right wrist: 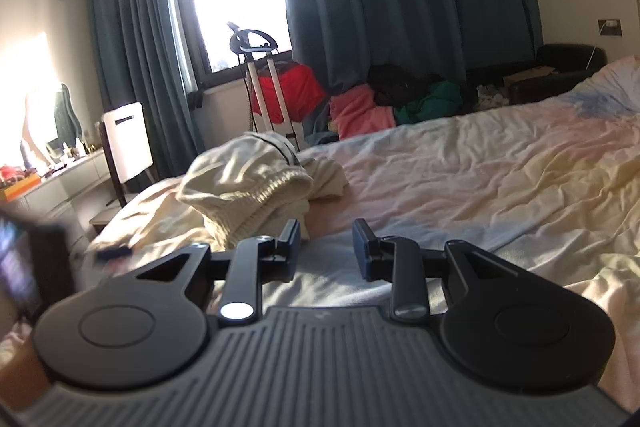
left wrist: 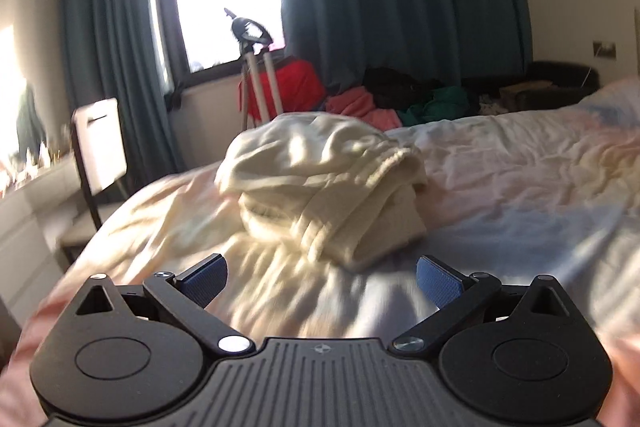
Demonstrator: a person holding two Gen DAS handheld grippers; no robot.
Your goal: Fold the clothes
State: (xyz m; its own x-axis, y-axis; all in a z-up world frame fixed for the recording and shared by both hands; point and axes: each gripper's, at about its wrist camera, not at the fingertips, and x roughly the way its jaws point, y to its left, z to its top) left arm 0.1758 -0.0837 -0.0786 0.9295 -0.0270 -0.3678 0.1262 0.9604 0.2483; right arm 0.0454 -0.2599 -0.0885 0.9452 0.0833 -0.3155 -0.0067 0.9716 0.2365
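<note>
A cream knit garment lies bunched in a heap on the bed, with a ribbed edge on top. It also shows in the right wrist view. My left gripper is wide open and empty, just short of the heap, low over the sheet. My right gripper is open and empty, jaws a hand's width apart, to the right of the heap and slightly short of it. The left gripper's blue tip shows at the left in the right wrist view.
The bed has a rumpled pastel sheet. A pile of pink, black and green clothes lies at the far side by the curtains. A red suitcase, a white chair and a dresser stand to the left.
</note>
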